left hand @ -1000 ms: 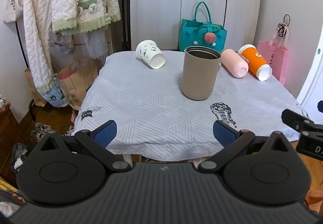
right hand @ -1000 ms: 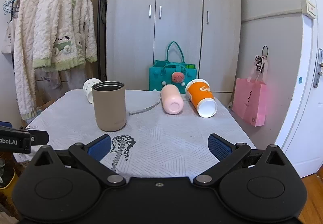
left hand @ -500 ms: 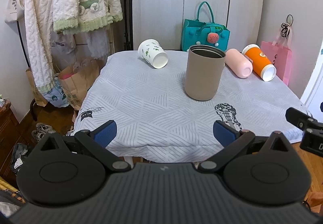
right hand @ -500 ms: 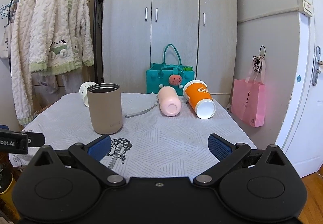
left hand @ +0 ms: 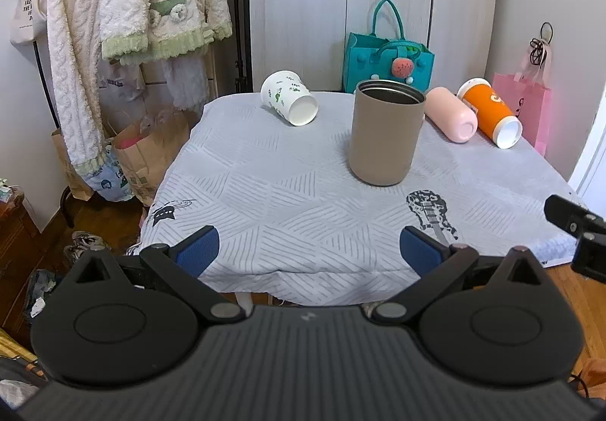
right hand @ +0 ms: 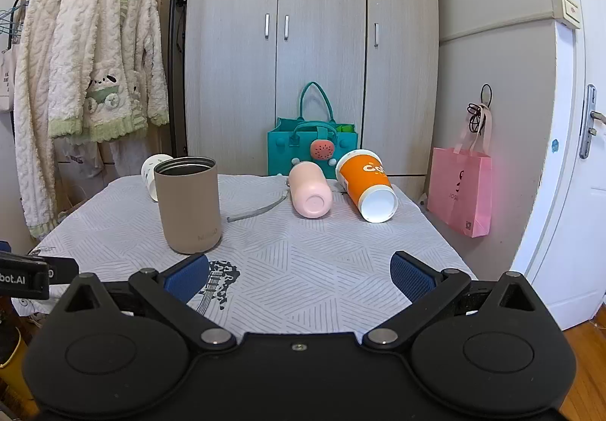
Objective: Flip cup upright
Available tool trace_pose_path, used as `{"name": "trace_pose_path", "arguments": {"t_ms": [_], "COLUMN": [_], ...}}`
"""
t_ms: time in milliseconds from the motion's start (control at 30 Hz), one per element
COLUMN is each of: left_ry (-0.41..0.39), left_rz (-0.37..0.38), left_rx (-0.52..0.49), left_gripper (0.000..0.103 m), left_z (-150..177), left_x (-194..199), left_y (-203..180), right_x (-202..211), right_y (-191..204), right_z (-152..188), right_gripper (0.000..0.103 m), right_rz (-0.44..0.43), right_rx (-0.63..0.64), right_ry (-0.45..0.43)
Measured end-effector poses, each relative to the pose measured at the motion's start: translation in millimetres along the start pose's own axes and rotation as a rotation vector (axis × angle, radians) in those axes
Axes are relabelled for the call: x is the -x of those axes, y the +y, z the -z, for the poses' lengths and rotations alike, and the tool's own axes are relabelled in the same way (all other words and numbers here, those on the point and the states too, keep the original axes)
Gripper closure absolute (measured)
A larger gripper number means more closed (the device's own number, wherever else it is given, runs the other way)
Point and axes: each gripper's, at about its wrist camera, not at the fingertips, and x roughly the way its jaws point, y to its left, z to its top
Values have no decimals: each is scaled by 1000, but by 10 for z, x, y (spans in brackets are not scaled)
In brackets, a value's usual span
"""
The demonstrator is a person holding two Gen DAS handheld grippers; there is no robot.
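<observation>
Upright tan tumbler (left hand: 386, 140) fronts the fallen cups (left hand: 488, 112).

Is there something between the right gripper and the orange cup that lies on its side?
Nothing visible blocks it. From the right gripper to the orange cup there is only bare tablecloth. The pink bottle lies just left of the cup.

In the right wrist view the tan tumbler (right hand: 188, 204) hides most of the white cup (right hand: 150, 171); tumbler's logo unreadable.
</observation>
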Motion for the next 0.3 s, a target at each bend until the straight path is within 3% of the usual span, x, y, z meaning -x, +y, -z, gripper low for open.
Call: {"name": "trace_pose_path", "arguments": {"t_ms": [300], "left_ry": [-12], "left_rz": [0], "left_rx": [3], "left_gripper": [0], "left_z": [-7], "left_x": [27], "left_y": [19], "right_x": [5], "right_y": [15], "right_z": [6], "right_gripper": [0], "right_rz": [2], "right_rx": [4], "right_ry": [1]}}
